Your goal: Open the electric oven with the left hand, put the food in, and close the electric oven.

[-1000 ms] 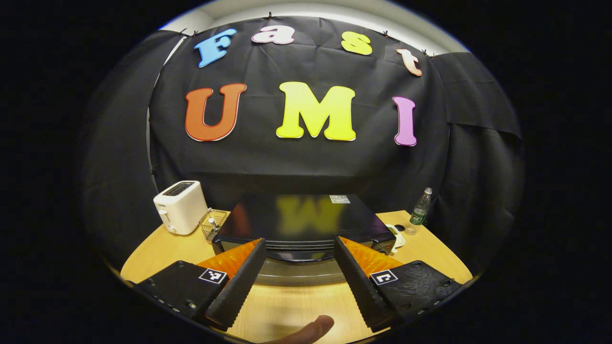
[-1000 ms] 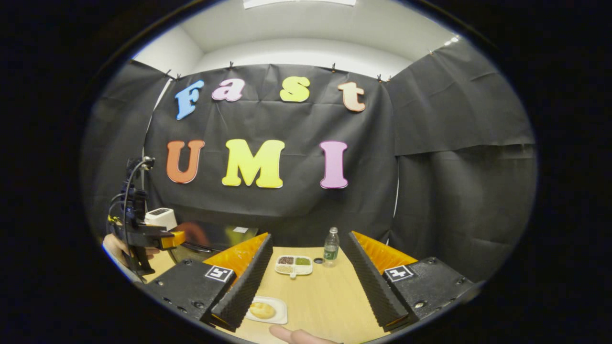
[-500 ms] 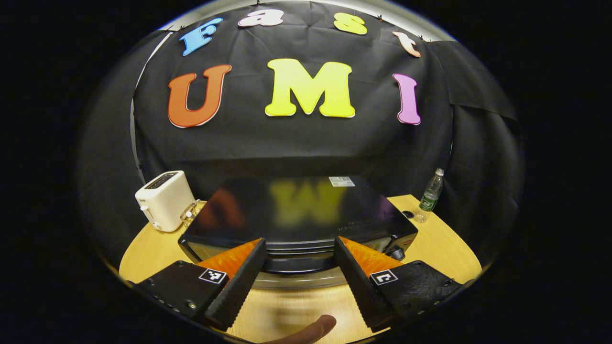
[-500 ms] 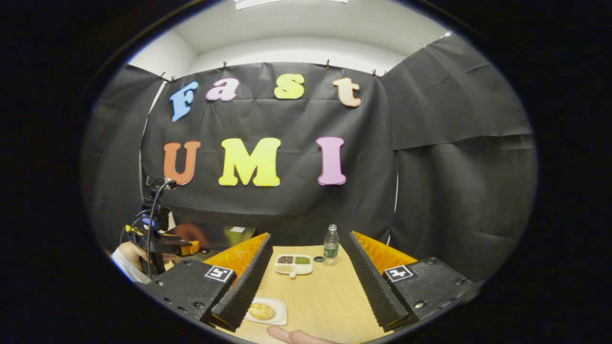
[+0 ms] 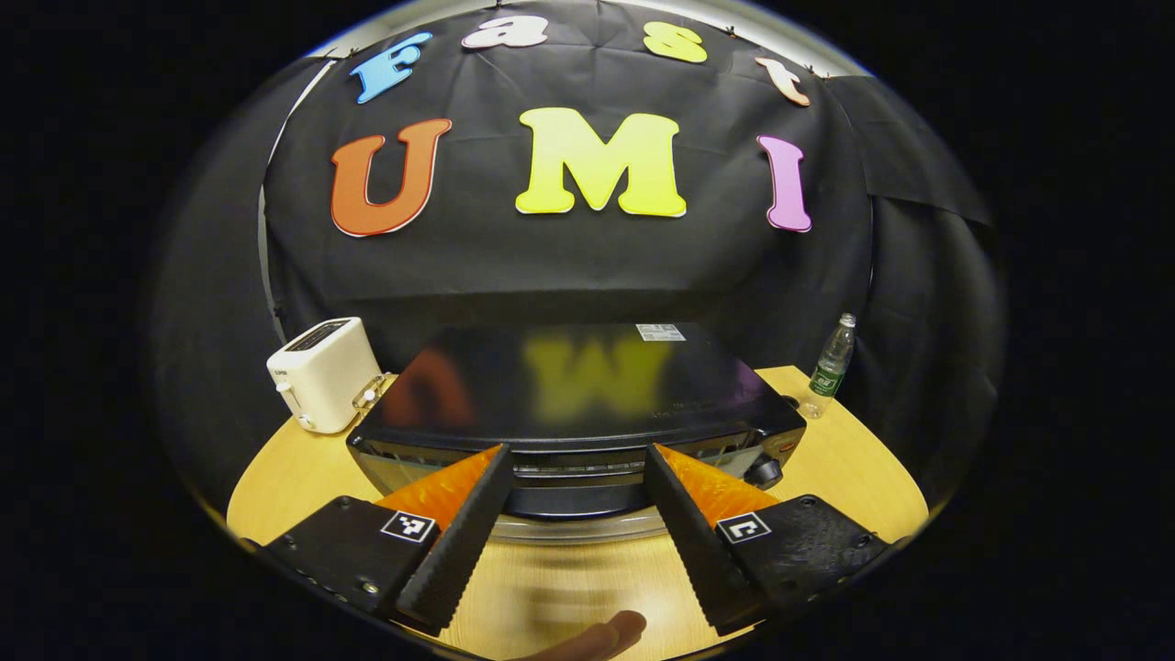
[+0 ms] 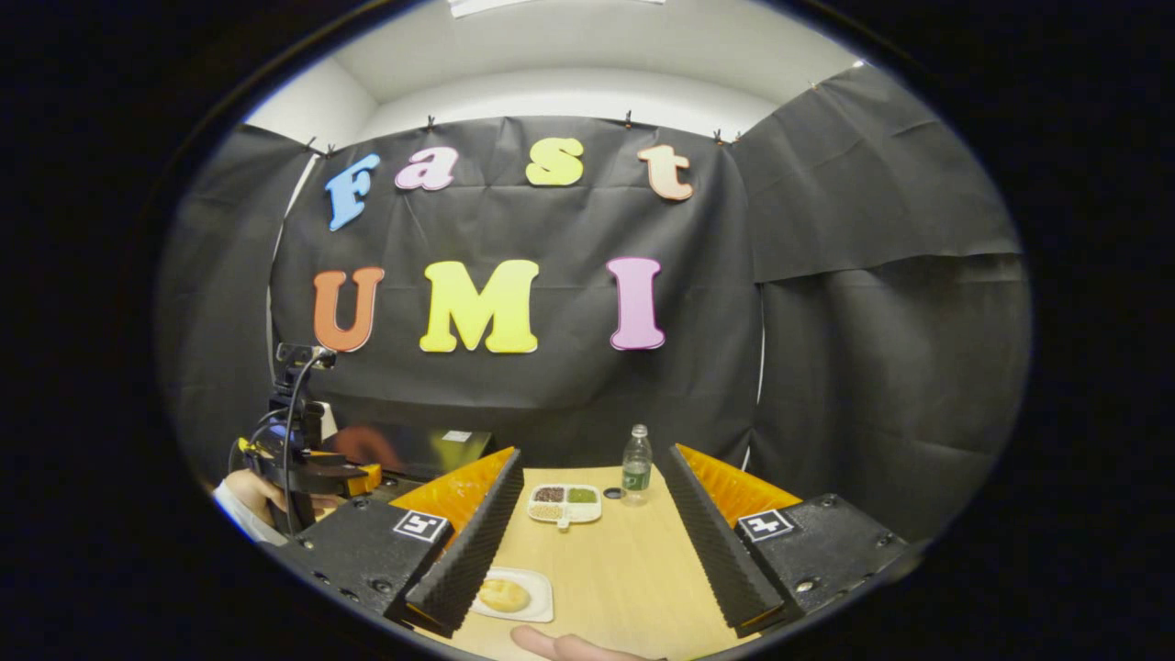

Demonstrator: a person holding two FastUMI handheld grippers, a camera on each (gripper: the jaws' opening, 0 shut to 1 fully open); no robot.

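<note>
**Left gripper closing in on the oven, right one just hanging around**

So the left gripper (image 5: 574, 532) is sitting right in front of the electric oven (image 5: 578, 404), fingers spread wide with nothing between them, tips just short of the oven's front edge. Compared with a second ago the oven is looming much bigger and closer in the left gripper view, and a knob (image 5: 762, 472) on its right front is now peeking out; half a second ago things looked nearly the same, just a touch lower. The oven door is looking closed from here. The white toaster (image 5: 321, 372) is standing to the oven's left and a water bottle (image 5: 831, 367) is off to its right on the wooden table (image 5: 863, 477).

In the right gripper view the right gripper (image 6: 587, 542) is barely shifting, fingers also spread and empty. The food (image 6: 504, 595), a bun on a small white plate (image 6: 537, 601), is lying on the table just beside its left finger. Farther back are a divided dish (image 6: 565, 503) and the bottle.
</note>
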